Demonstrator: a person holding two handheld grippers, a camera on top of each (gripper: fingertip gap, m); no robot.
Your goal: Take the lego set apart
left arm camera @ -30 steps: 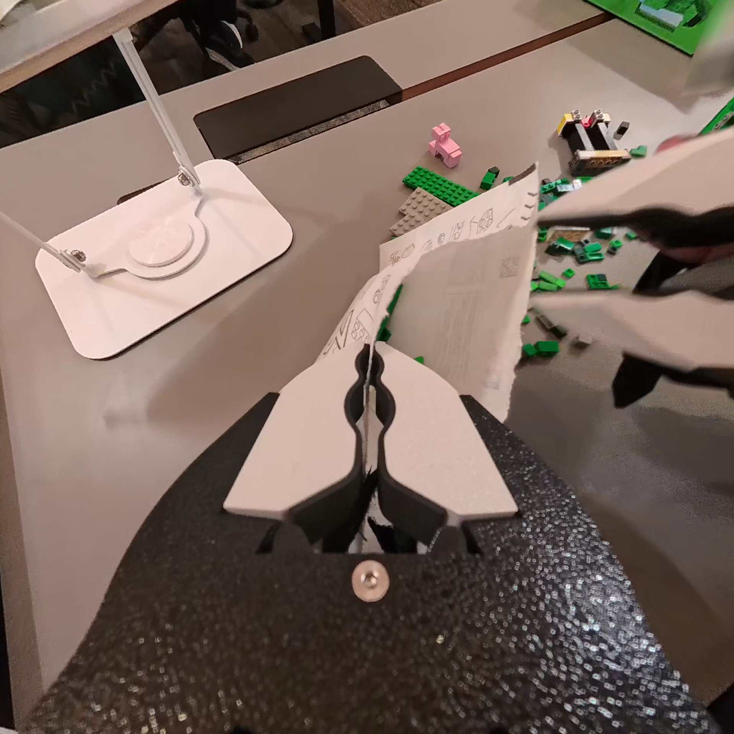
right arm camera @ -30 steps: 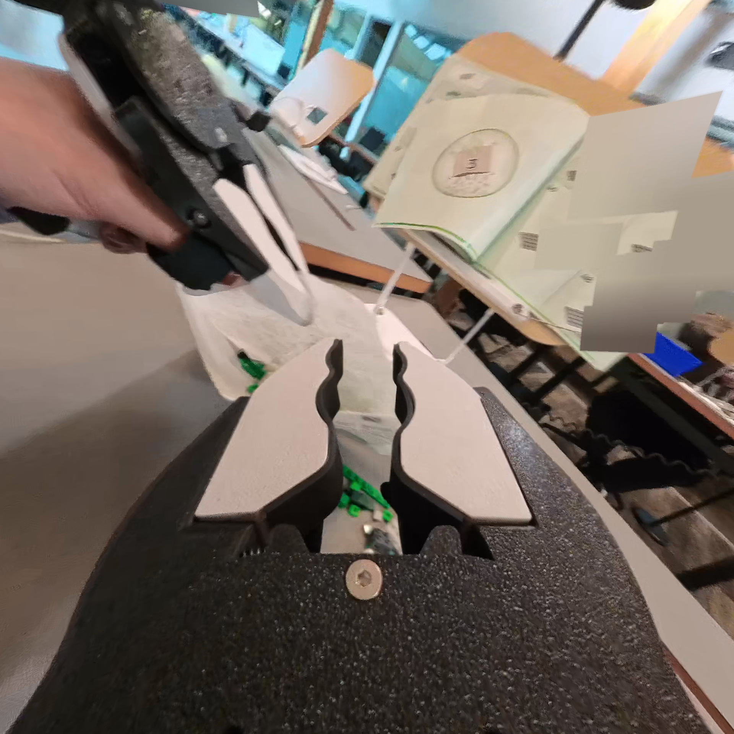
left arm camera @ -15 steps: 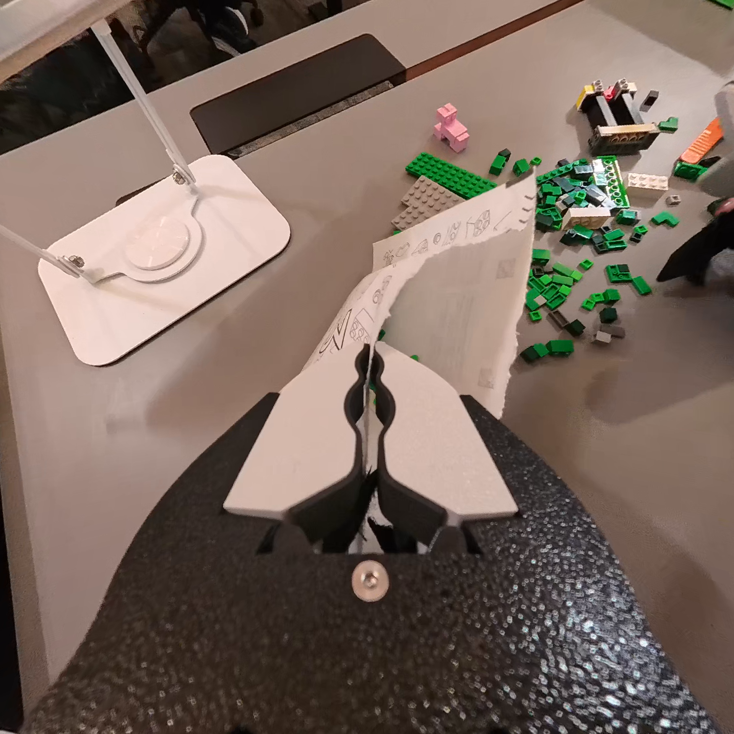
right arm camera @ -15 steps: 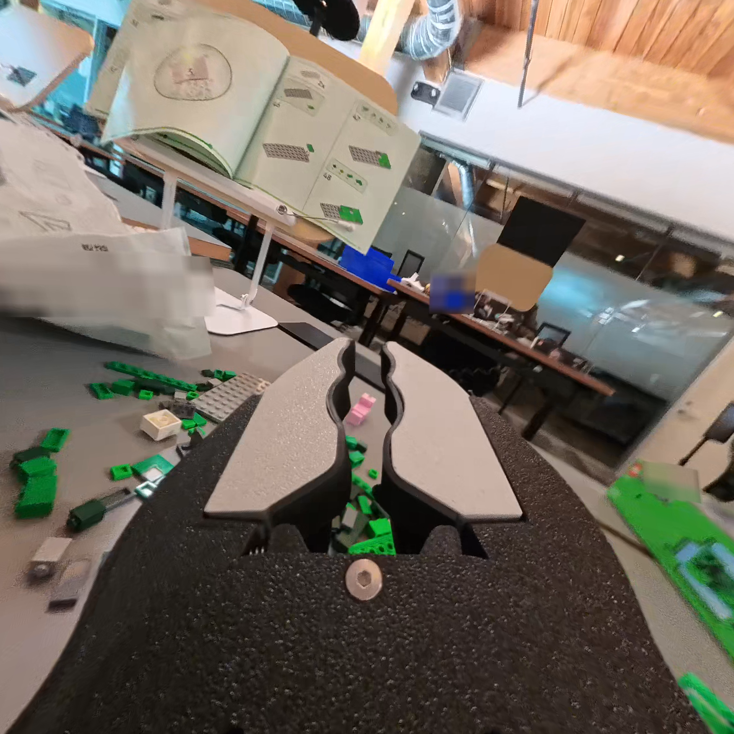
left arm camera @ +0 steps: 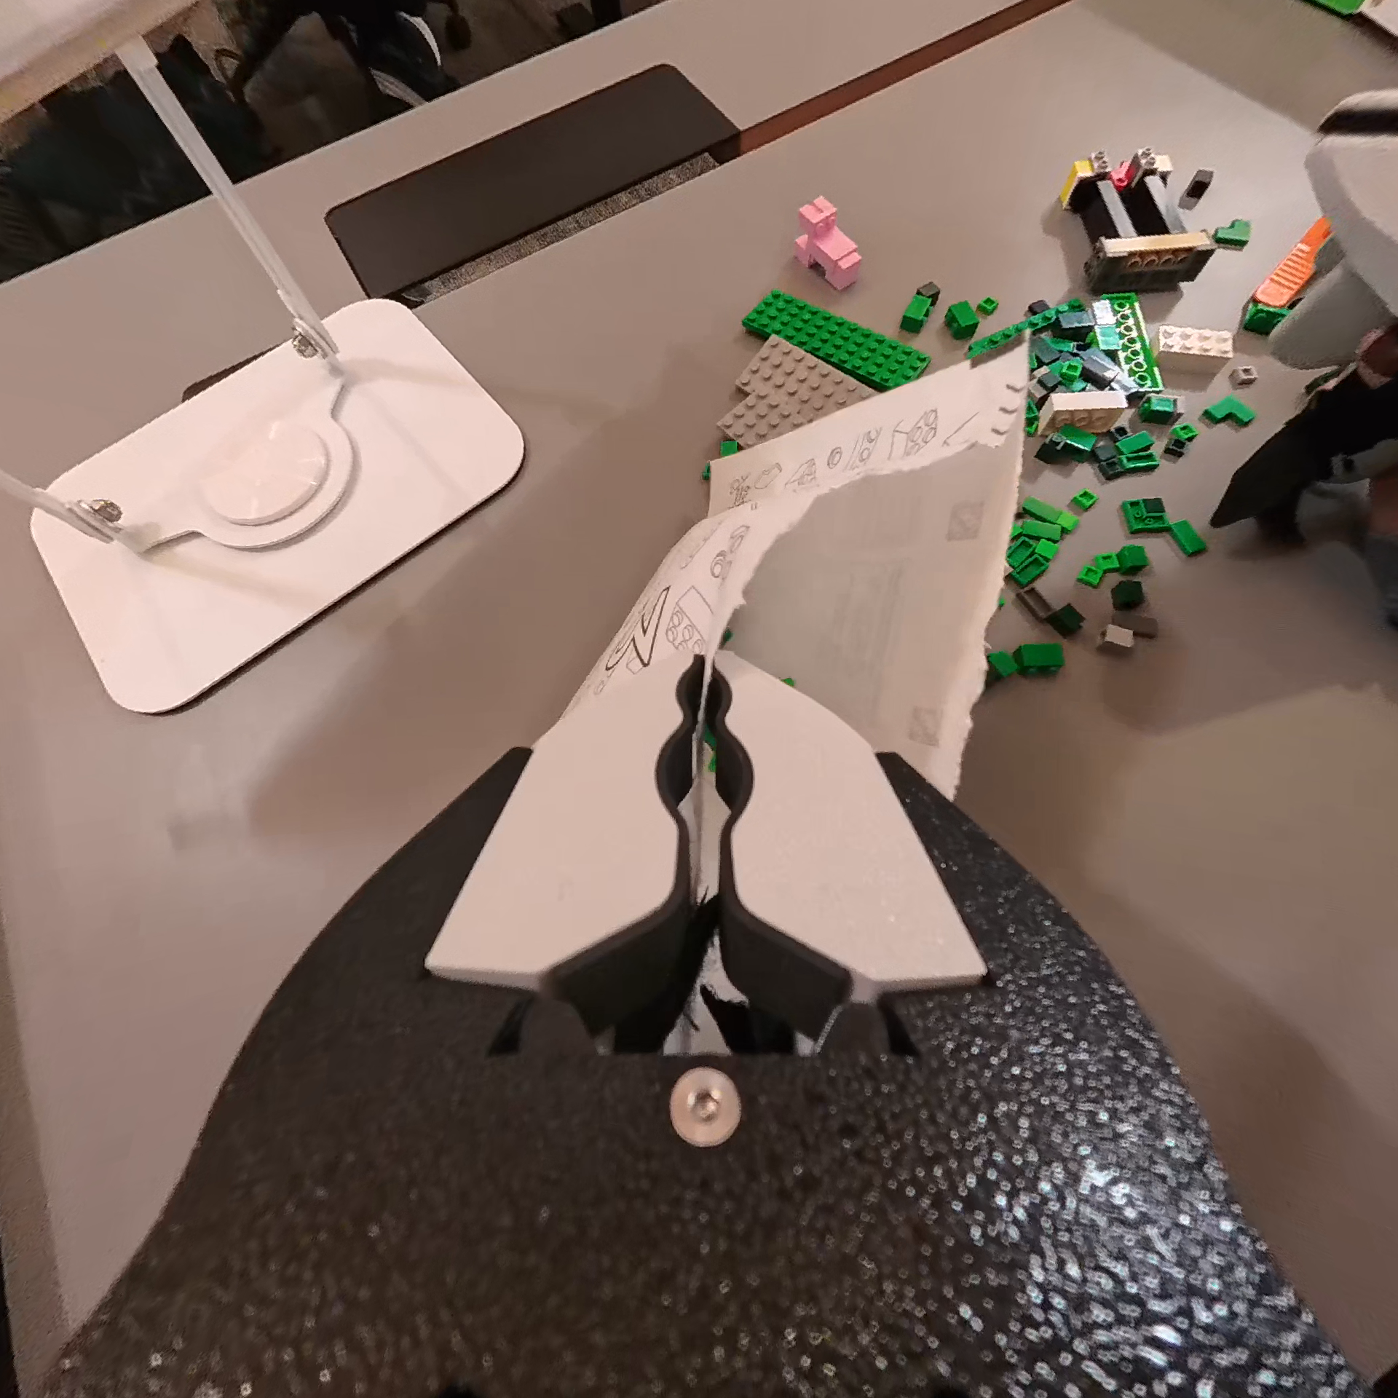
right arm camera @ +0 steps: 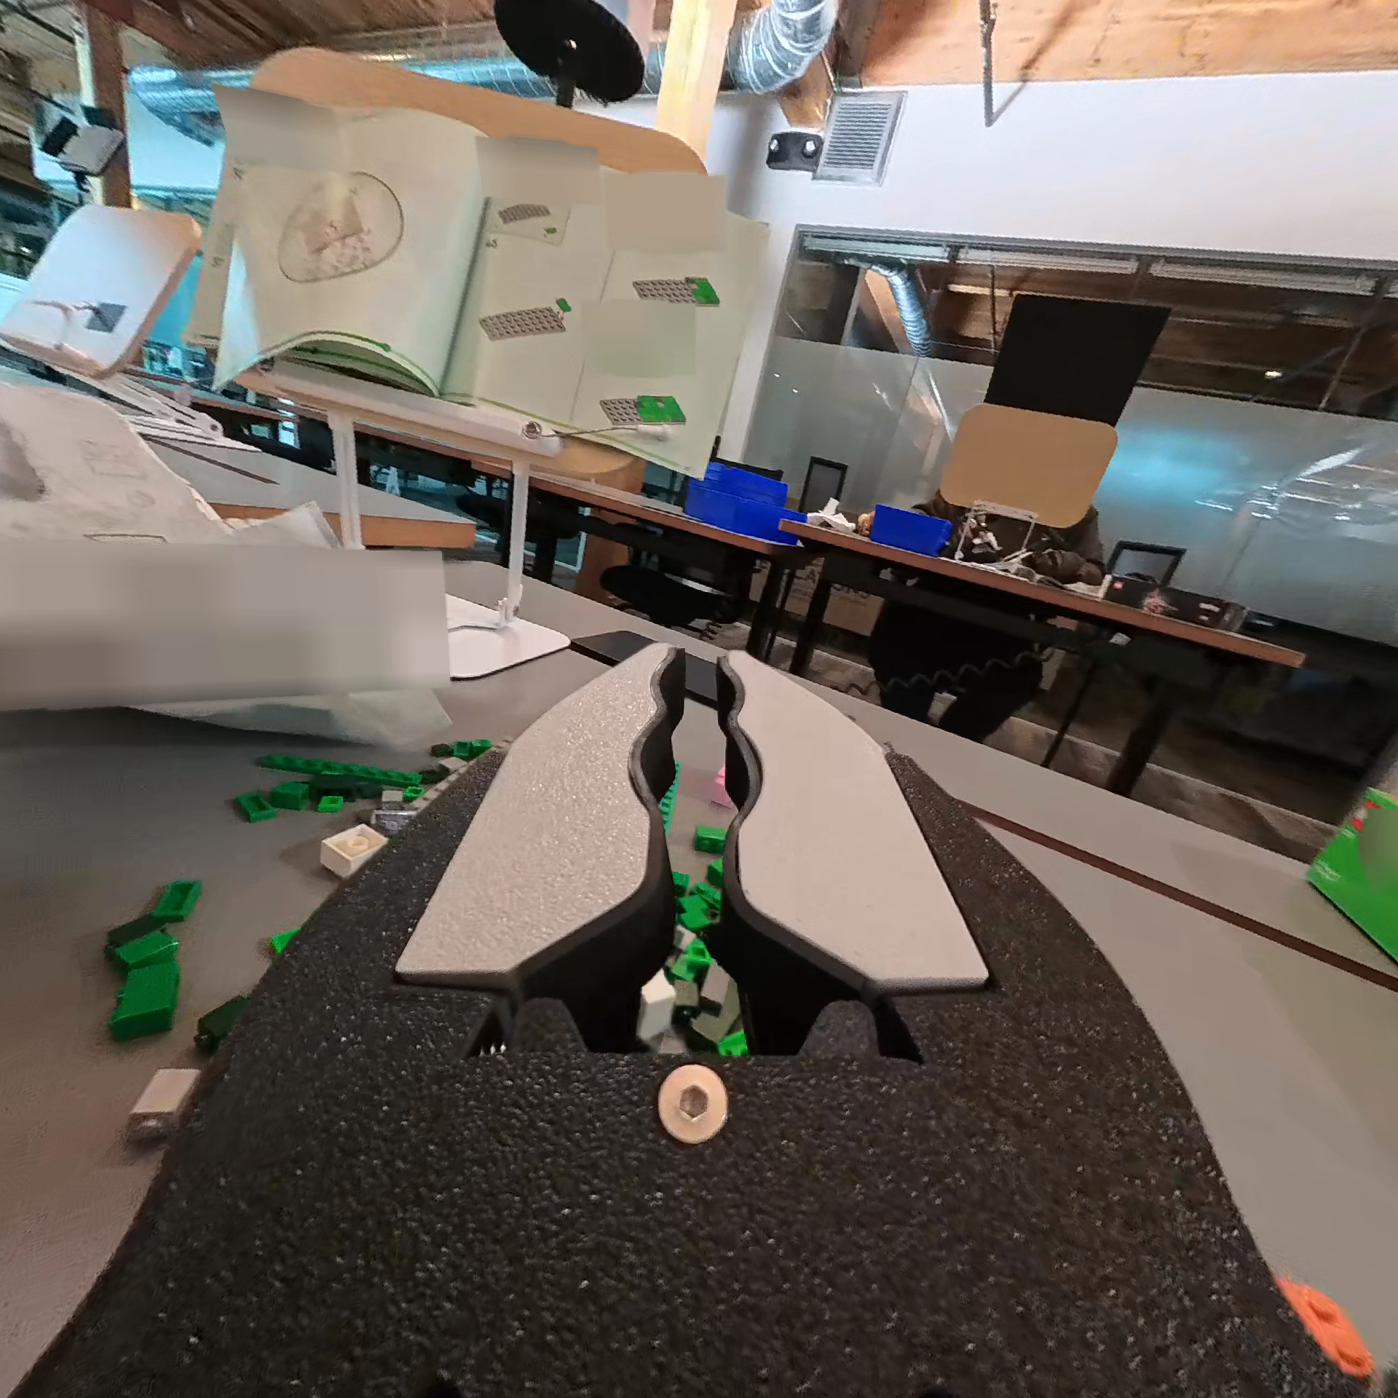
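My left gripper (left arm camera: 703, 669) is shut on a torn white paper bag (left arm camera: 870, 560) printed with brick outlines and holds it above the grey table (left arm camera: 227, 794). Loose green, grey and white lego pieces (left arm camera: 1089, 484) lie scattered past the bag, with a green plate (left arm camera: 836, 340), a grey plate (left arm camera: 794, 393), a pink pig figure (left arm camera: 826, 243) and a small black and tan built section (left arm camera: 1135, 227). My right gripper (right arm camera: 700, 669) is open and empty, low over the pieces (right arm camera: 144, 976). It also shows at the right edge of the left wrist view (left arm camera: 1346, 302). The bag shows at the left in the right wrist view (right arm camera: 91, 484).
A white stand base (left arm camera: 250, 469) sits at the left and carries an open instruction booklet (right arm camera: 454, 287). An orange brick separator (left arm camera: 1293, 261) lies at the far right. A green box (right arm camera: 1362, 870) stands at the right. A person sits at a far table (right arm camera: 983, 575). My right fingertips sit around 25 cm from my left ones. To reach the green plate (left arm camera: 836, 340) in a straight line is about 20 cm for my right fingers, about 25 cm for my left.
My right gripper has swung away from the bag to the right and down toward the loose pieces. My left gripper keeps its hold on the bag, almost still.
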